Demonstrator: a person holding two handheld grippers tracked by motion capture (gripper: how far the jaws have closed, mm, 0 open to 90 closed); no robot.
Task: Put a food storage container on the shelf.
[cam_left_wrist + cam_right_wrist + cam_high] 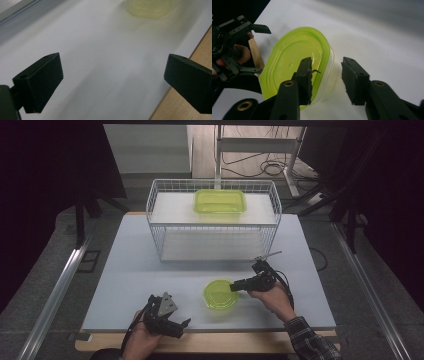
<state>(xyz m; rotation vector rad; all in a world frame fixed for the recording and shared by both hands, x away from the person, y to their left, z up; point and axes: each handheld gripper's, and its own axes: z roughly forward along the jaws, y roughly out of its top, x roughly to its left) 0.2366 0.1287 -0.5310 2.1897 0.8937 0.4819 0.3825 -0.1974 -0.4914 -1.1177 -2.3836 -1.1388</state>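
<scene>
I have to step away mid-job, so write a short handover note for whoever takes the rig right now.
Right claw: open, straddling the rim of the round green-lidded container on the white table, one pad over the lid, one outside the clear wall; not yet pressing.
Left claw: open, empty, resting near the table's front edge.
The rectangular green-lidded container sits on the upper shelf of the wire basket.
Done: right claw lined up on the rim.
Left: close the grip and lift; it probably goes to the basket too, though that is a guess.
</scene>
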